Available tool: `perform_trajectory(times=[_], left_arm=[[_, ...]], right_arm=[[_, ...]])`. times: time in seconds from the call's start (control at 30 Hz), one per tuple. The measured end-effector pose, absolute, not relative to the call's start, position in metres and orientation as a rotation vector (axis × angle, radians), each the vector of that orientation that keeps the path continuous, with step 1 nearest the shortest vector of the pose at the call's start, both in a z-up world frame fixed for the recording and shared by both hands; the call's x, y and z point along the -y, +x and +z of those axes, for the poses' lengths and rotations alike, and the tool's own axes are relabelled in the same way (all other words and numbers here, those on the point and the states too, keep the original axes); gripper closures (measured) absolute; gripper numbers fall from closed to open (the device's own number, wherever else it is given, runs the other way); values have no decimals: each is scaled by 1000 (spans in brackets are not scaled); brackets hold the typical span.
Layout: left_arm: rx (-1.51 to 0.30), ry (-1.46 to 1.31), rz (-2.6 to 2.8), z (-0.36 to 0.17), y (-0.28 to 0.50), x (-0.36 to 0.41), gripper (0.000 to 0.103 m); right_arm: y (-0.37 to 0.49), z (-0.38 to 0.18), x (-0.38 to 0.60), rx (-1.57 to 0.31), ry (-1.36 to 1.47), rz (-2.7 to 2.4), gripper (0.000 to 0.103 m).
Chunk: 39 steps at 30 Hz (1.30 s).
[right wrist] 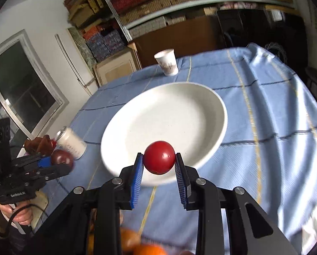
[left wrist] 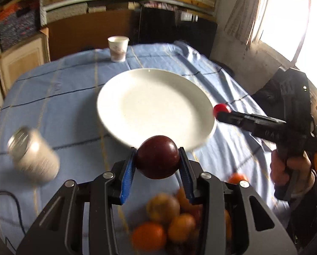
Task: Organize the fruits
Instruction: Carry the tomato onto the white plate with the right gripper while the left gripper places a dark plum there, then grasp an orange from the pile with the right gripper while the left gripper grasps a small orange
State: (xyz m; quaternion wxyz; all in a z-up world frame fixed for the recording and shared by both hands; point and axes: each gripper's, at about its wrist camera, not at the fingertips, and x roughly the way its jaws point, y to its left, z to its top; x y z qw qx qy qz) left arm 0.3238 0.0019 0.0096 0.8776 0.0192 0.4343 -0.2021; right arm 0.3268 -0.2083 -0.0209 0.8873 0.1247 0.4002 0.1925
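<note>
The left gripper [left wrist: 157,159] was clamped on a dark maroon plum [left wrist: 157,156], its ribbed blue pads [left wrist: 127,176] pressing the smooth, glossy skin from both sides; the round fruit hung in the air just in front of the near rim of the plate. The right gripper [right wrist: 159,161] was pinched on a small bright-red tomato [right wrist: 159,157], equally smooth and shiny, with its blue ridged pads [right wrist: 137,180] closed against the sides, the fruit held above the plate's near edge. From the left wrist view the same tomato [left wrist: 221,108] showed at the tip of the right gripper's black fingers, just beside the plate's right rim, with a hand [left wrist: 288,170] wrapped round the handle.

Beyond both fruits lay the white plate [left wrist: 137,89], round, shallow and glazed, bare of any fruit. Below the left gripper's black frame sat a heap of oranges [left wrist: 150,235] and other rounded fruit, blurred, with one more orange [left wrist: 236,178] lying apart on the cloth to the right.

The table was covered by a light blue woven cloth [left wrist: 62,89] crossed by dark and yellow stripes and creased into folds on the right. A pale cylindrical can [left wrist: 34,157] with a metal top stood blurred at the left, and a white paper cup [left wrist: 117,48] stood near the far edge.
</note>
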Motion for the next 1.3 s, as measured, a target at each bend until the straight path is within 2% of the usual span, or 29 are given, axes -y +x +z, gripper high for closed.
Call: perform_trajectory(times=[0.23,0.27,0.3,0.33,0.4,0.47,0.5,0.67,0.83,1.13,1.23,1.3], left_arm=[[-1028,61,-387,-25,389,25,64],[-1045,56,-375,-29,393,26,60],[-1053,50,-360,-30,396,25,44],[-1043,35,-346,-29,393,21,25],[-996,3,-327,-20,383,13,14],[-938,-27,-308,-6,365,1,12],[-905,-42,-296,0,350,-9,6],[-794,-118,-261,1,290,-47,5],[-823,-163,-184,-22,264,-75,5],[-834,-188,-152,-36,244,-89,5],[-835,-148,-147,-40,239,-83,5],[-839,-134,-147,-42,237,-81,5]], right_arm=[[353,-43,193,-888,217,411,71],[351,-43,194,-887,217,418,64],[349,-42,194,-886,221,425,49],[344,-38,195,-870,219,426,46],[331,-28,197,-830,201,445,42],[316,-19,202,-805,210,463,35],[308,-16,205,-797,221,483,32],[258,-17,212,-775,189,572,32],[225,-34,211,-807,94,529,32],[221,-51,226,-875,183,542,33],[220,-54,225,-891,188,545,37],[219,-57,225,-901,189,542,45]])
